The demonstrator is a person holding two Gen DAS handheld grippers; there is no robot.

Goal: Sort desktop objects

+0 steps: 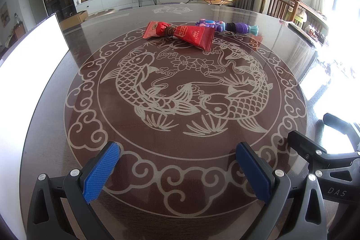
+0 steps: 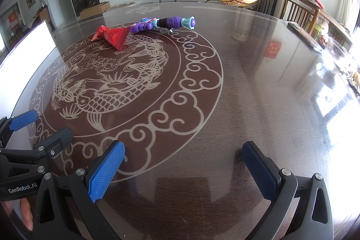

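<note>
A red snack packet (image 1: 180, 34) tied at its middle with a dark band lies at the far side of the round fish-pattern inlay; the right wrist view has the packet (image 2: 113, 36) too. Just behind it lies a purple and teal plastic toy (image 1: 227, 26), long and jointed, also seen as the toy (image 2: 167, 23) from the right. My left gripper (image 1: 177, 170) hovers open over the near rim of the inlay, far from both objects. My right gripper (image 2: 183, 169) is open beside it, to the right, over bare dark wood. Neither holds anything.
A white board (image 1: 29, 55) stands at the table's left edge, seen also as the board (image 2: 27, 48). The dark glossy table (image 2: 258, 82) stretches wide to the right. Clutter and a wooden chair (image 2: 299, 12) sit along the far right edge.
</note>
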